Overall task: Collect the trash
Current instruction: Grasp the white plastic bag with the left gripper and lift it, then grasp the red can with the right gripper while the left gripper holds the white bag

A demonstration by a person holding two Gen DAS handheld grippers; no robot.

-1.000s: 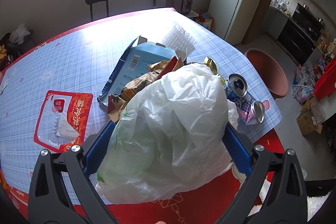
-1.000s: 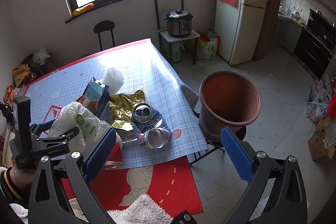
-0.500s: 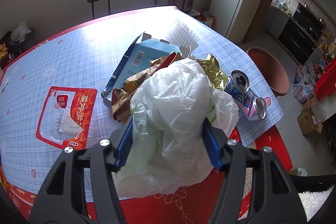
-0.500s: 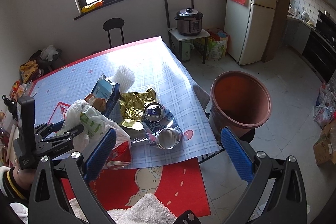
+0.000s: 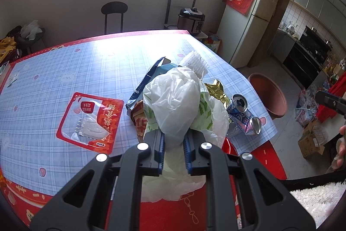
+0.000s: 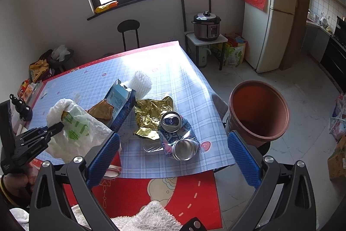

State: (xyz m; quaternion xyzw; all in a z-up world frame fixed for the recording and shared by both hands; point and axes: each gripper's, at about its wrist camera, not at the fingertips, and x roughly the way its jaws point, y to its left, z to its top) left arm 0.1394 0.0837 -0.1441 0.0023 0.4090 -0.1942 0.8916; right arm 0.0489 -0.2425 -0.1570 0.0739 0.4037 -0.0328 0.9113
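Left gripper (image 5: 174,151) jaws closing, blue pads pinching the bunched white plastic bag (image 5: 177,101) by its neck over the table's (image 5: 64,62) near edge, likely for lifting it whole; its billow hides the wrappers behind; right gripper (image 6: 173,148) hangs wide apart, empty, above the crushed cans (image 6: 177,133), terracotta tub (image 6: 259,112) waiting floorside

Left gripper (image 5: 174,149) jaws went from wide open to closing, pads now pinching the white plastic bag (image 5: 177,101) at lower centre. Bag bunched narrower, lifted off the table (image 5: 64,70). Gold wrapper (image 5: 216,90) and cans (image 5: 242,109) now more exposed, right of centre.
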